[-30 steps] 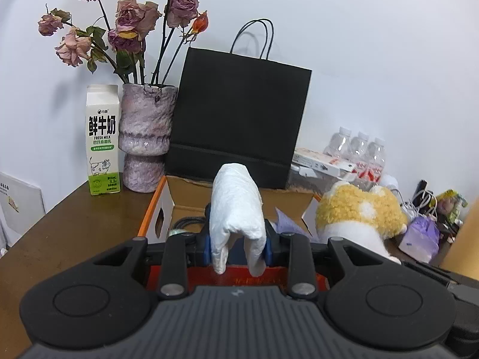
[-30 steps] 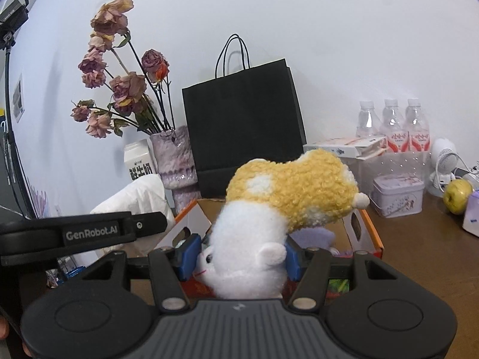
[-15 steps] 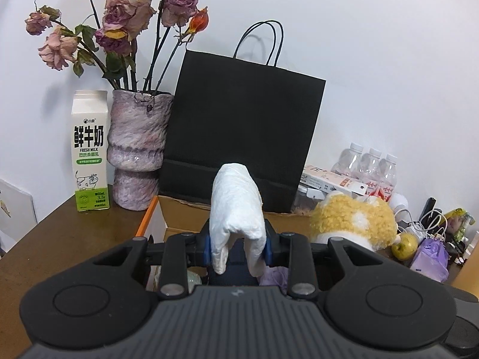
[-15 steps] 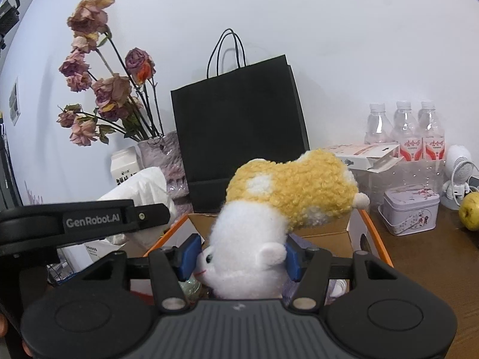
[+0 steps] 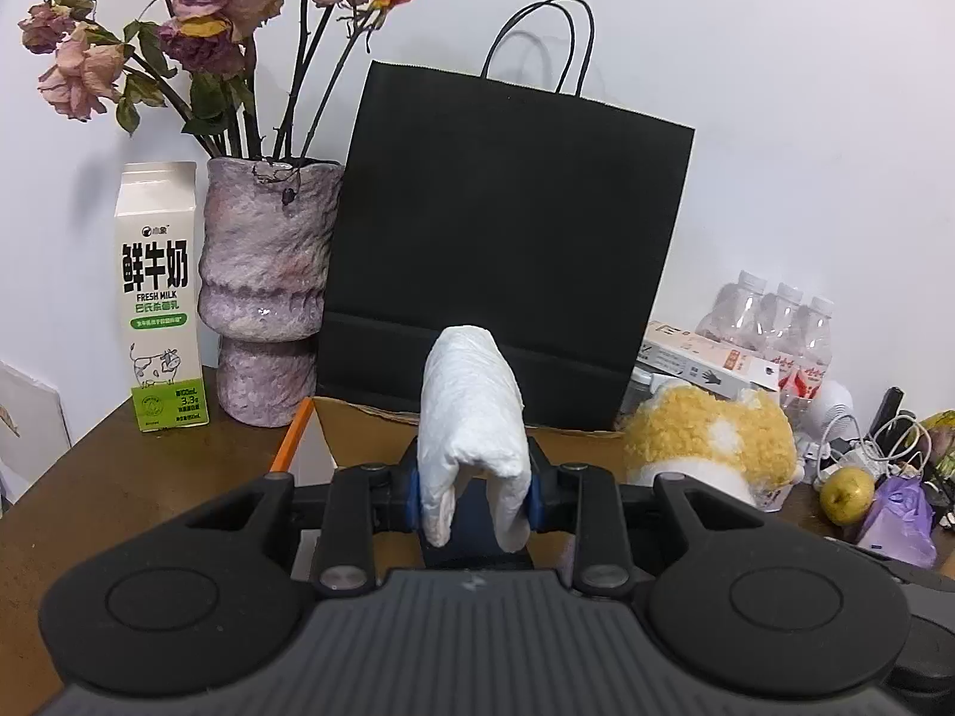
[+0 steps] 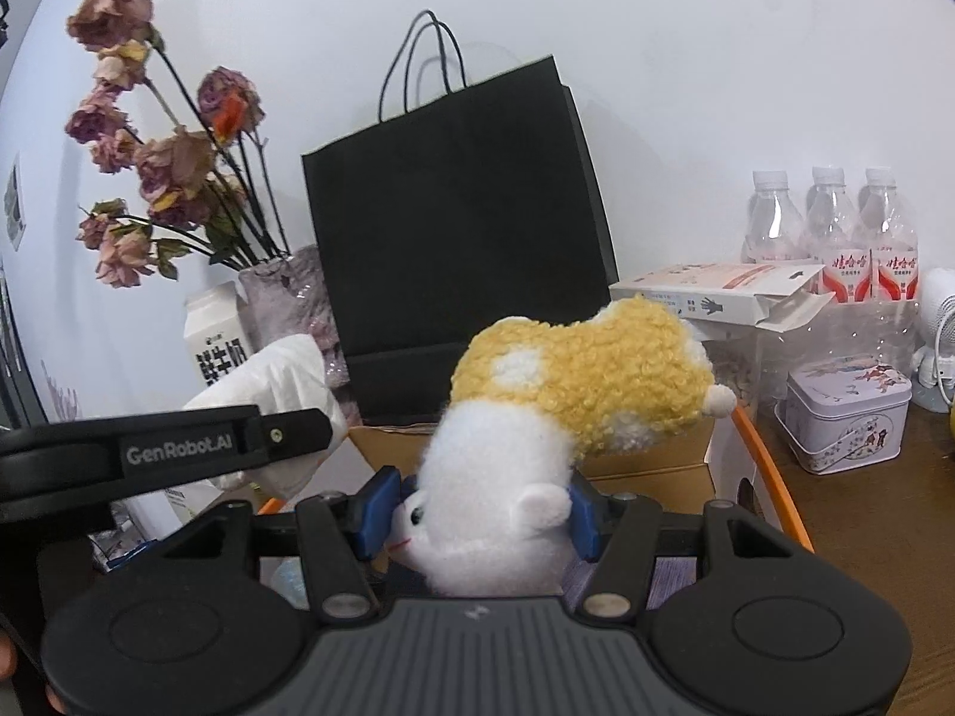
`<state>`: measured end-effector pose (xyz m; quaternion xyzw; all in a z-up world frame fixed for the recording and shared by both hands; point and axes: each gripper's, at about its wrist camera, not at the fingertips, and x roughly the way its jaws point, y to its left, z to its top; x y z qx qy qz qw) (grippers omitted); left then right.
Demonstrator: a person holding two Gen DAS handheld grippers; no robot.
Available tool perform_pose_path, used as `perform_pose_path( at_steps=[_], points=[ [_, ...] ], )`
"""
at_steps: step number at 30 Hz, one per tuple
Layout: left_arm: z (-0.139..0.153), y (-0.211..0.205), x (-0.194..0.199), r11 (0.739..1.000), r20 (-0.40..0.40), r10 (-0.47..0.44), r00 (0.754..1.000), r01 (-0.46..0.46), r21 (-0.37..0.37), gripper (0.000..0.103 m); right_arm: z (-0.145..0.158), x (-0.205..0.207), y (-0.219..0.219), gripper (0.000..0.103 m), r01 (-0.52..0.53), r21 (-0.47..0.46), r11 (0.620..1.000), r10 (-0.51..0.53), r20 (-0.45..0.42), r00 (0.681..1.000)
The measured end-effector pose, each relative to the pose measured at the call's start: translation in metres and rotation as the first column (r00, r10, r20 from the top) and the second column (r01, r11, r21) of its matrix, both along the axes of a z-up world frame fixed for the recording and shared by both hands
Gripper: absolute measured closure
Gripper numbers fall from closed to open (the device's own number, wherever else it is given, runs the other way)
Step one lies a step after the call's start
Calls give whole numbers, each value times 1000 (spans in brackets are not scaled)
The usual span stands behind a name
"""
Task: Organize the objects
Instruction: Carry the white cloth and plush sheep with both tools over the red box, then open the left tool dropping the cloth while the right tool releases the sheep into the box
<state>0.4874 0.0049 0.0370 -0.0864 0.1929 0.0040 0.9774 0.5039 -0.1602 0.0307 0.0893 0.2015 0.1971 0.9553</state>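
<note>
Left wrist view: both grippers carry soft things above an orange-rimmed cardboard box point(image 5: 310, 417).

Blue pads of the left gripper point(image 5: 473, 492) are clamped on a folded white tissue wad point(image 5: 468, 417), which arches upward in front of a black paper bag with handles point(image 5: 507, 238). The right gripper point(image 6: 477, 516) is clamped on a white-and-yellow plush toy point(image 6: 537, 417), head down, over the box. A white milk carton point(image 5: 160, 298) stands just beside a mottled purple vase of dried roses point(image 5: 268, 286) on the brown wooden table point(image 5: 119, 477).
</note>
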Motion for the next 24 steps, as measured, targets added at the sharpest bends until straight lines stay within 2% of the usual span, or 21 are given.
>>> perform_pose_path(
  at_steps=[12,13,16,17,19,21,22,24],
  points=[
    [-11,2,29,1000,-27,-11,1000,11,20,71,-12,35,3,46,6,-18,1000,-7,-51,999],
    [-13,3,31,1000,-29,-14,999,14,21,67,-13,37,3,44,9,-20,1000,-10,-55,998],
    [-15,4,32,1000,-32,3,999,-2,26,45,-15,38,2,39,32,-33,999,-34,-56,998],
    [-16,5,32,1000,-30,11,999,-10,25,33,-15,37,2,30,41,-40,998,-43,-50,998],
    [-16,7,32,999,-25,25,999,-24,28,19,-15,37,0,14,57,-53,997,-59,-46,997],
    [-15,9,32,998,-16,43,999,-43,37,4,-15,37,1,11,79,-75,994,-81,-36,996],
    [-15,9,32,998,-9,48,999,-48,44,0,-15,36,1,8,90,-86,992,-93,-32,995],
    [-14,10,31,996,1,57,998,-57,63,0,-15,36,1,5,109,-104,989,-111,-18,994]
  ],
)
